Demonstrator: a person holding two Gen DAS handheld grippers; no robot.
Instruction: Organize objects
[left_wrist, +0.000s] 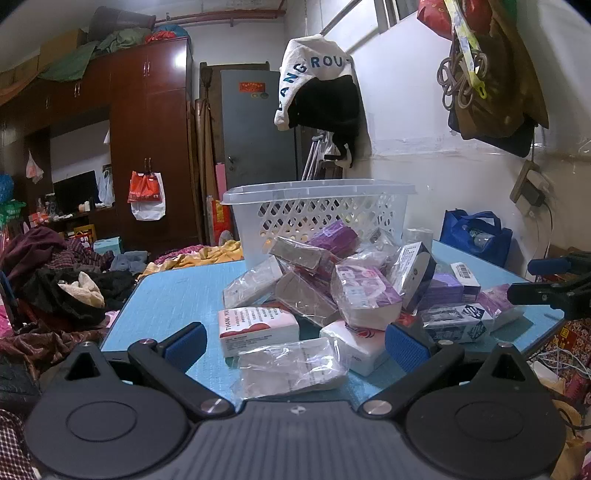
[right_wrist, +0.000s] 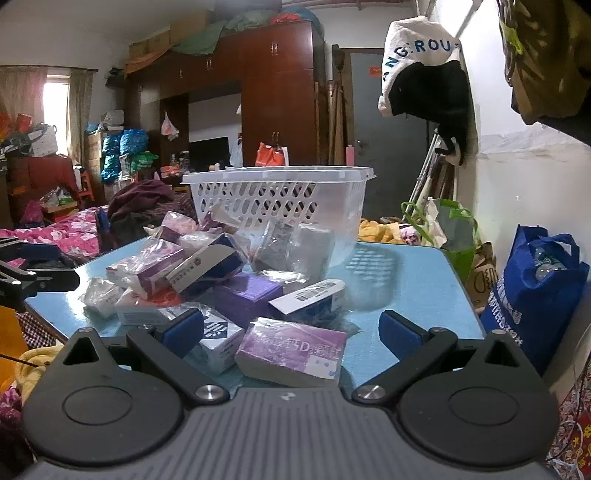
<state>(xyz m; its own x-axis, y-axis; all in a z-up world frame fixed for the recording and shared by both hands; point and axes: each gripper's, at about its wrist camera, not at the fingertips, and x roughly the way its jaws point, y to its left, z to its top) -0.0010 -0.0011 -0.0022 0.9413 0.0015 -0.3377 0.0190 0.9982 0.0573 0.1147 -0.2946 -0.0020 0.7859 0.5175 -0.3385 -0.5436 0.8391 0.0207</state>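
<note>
Your left gripper has its blue-padded fingers spread wide and holding nothing; they flank a white box printed "THANK YOU" in red and a clear crinkled plastic pouch lying at the near edge of the light blue table. Left of these the table is bare right out to its rounded corner, with a heap of dark clothes on the bed beyond the edge. Further right, the pile of wrapped boxes rises toward a white plastic lattice basket standing at the back; a purple-and-white wrapped box sits high in the heap, and a white box with a barcode label lies near the right side. On the wall above hangs a white cloth bag lettered "ANGROU" in blue.

Your right gripper is likewise wide apart and empty, its fingers on either side of a purple box with white Chinese characters and "D". To its left sits a white box with a dark blue striped pattern. Right of the purple box the table is open to its far corner and right edge, where a blue fabric tote bag with white printing stands beside the wall.
</note>
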